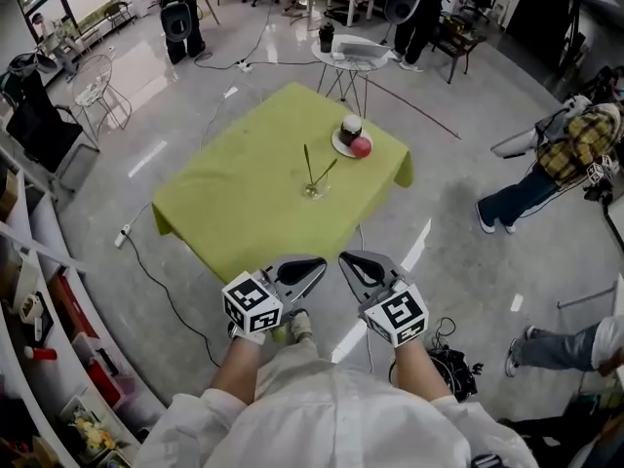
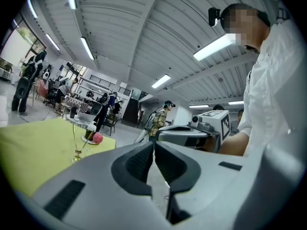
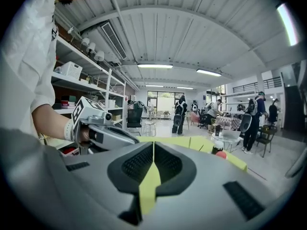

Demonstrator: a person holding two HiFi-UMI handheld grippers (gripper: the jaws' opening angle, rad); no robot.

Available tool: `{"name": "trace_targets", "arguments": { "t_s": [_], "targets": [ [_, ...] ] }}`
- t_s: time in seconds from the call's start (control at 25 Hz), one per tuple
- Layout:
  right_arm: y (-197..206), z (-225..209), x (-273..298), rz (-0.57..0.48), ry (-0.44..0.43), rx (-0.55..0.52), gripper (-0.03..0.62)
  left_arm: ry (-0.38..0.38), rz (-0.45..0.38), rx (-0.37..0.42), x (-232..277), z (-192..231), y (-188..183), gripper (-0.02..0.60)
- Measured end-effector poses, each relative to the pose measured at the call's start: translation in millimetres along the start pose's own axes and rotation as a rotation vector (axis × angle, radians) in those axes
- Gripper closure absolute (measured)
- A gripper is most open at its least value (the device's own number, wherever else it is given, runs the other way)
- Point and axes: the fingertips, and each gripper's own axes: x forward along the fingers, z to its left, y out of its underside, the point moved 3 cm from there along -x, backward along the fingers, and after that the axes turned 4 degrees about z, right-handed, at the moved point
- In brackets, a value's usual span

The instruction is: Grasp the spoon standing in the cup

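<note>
A small clear glass cup [image 1: 314, 191] stands near the middle of the yellow-green table [image 1: 244, 213]. Two thin utensils [image 1: 310, 168] stand in it, one upright and one leaning right; which one is the spoon is too small to tell. The cup [image 2: 77, 155] also shows at the far left of the left gripper view. My left gripper [image 1: 315, 265] and right gripper [image 1: 347, 259] hover side by side off the table's near corner, well short of the cup. Both are shut with nothing between the jaws, tips touching [image 2: 154, 143] [image 3: 153, 145].
A plate [image 1: 343, 145] with a dark cup [image 1: 351, 127] and a red apple [image 1: 361, 146] sits at the table's far right. A round side table [image 1: 351, 57] stands beyond. Shelves [image 1: 39, 300] line the left. Cables cross the floor, and people stand around.
</note>
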Motion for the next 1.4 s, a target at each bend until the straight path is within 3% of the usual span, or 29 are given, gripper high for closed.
{"name": "trace_targets", "arguments": {
  "t_s": [0.6, 1.0, 1.4],
  "targets": [
    [-7.8, -60.0, 90.7, 0.084, -0.003, 0.02, 0.58, -0.017, 0.018, -0.04, 20.0, 109.0, -15.7, 0.577],
    [2.3, -85.4, 104.4, 0.166, 0.015, 0.061, 0.52, -0.008, 0.026, -0.073, 35.2, 123.7, -11.4, 0.577],
    [23.2, -123.0, 135.5, 0.243, -0.015, 0.104, 0.474, -0.095, 0.051, -0.093, 45.5, 146.0, -8.9, 0.577]
  ]
}}
